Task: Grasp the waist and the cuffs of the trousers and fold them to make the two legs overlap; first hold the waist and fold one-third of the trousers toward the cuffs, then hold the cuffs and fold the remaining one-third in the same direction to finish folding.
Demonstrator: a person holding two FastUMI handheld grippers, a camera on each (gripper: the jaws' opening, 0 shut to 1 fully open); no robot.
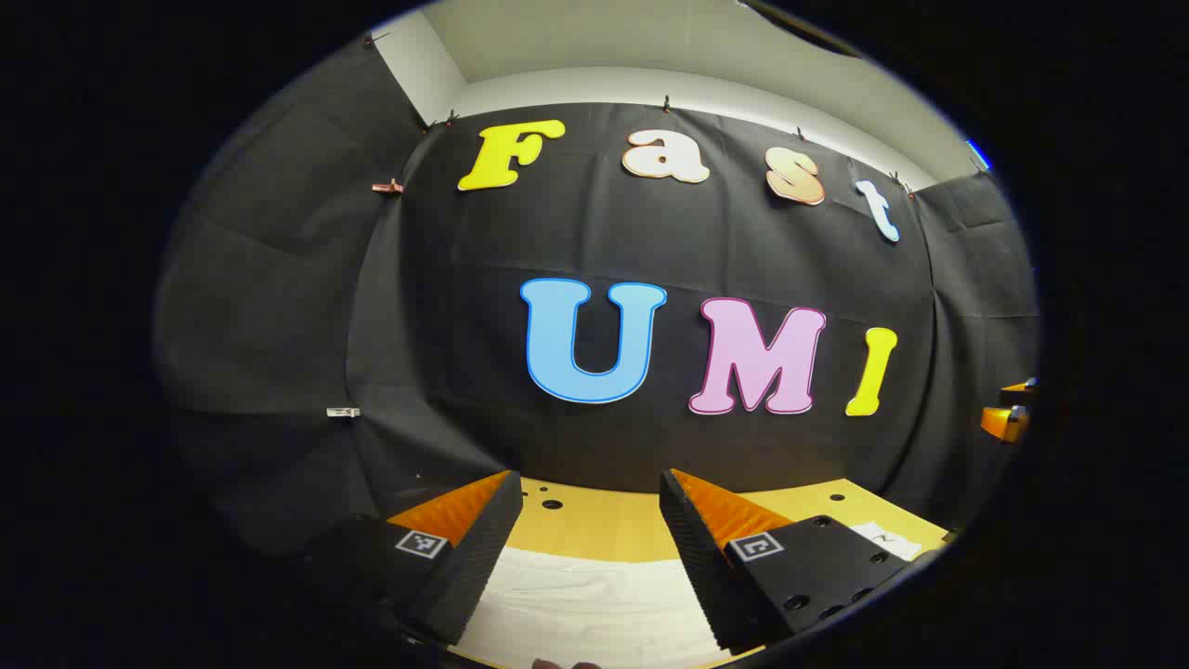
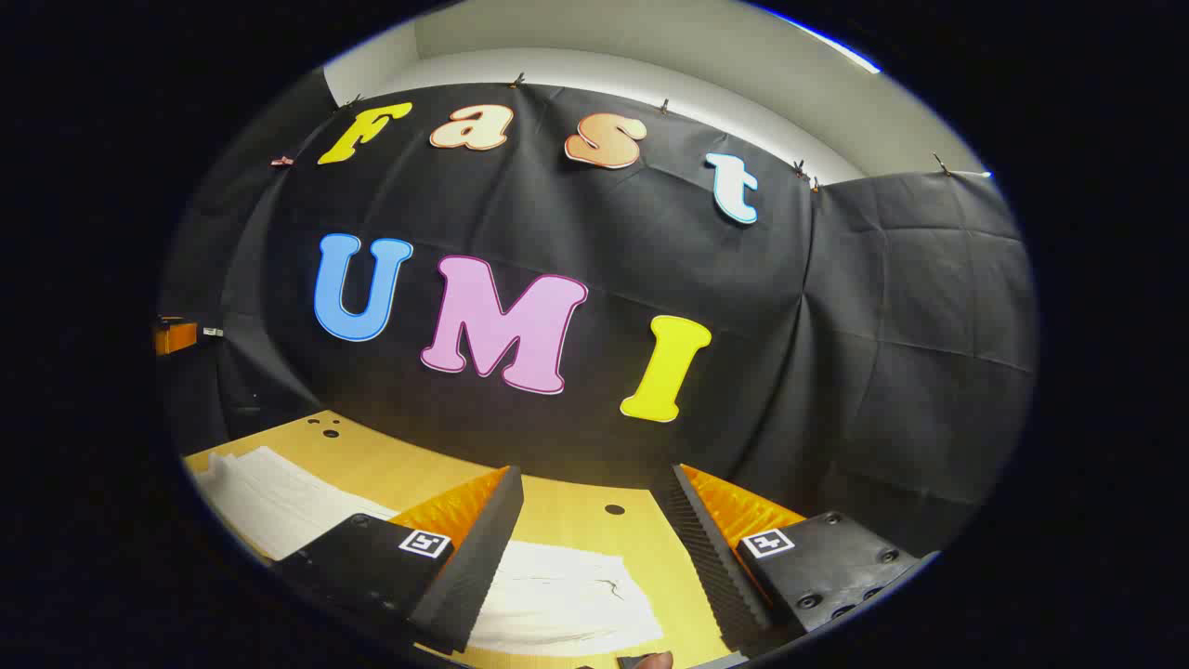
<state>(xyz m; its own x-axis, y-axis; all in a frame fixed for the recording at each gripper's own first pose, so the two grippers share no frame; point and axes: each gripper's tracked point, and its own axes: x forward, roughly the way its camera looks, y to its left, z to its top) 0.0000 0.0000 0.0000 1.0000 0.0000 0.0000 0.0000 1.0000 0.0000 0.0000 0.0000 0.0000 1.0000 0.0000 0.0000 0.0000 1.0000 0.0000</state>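
White trousers [image 1: 585, 604] lie flat on the wooden table [image 1: 604, 525], low in the left gripper view, under and between the fingers. My left gripper [image 1: 590, 492] hangs above them, open and holding nothing. At the far right edge of that view the other gripper [image 1: 1008, 418] shows partly. In the right gripper view the same white trousers [image 2: 557, 595] spread from the lower left to below the fingers, with one end [image 2: 269, 497] reaching the left. My right gripper [image 2: 594, 483] is open above the cloth, nothing between its fingers.
The table top [image 2: 390, 465] has small round holes [image 2: 614, 509] near its back edge. The black cloth wall [image 2: 836, 353] rises close behind the table. A small white tag [image 1: 887, 539] lies at the table's right side.
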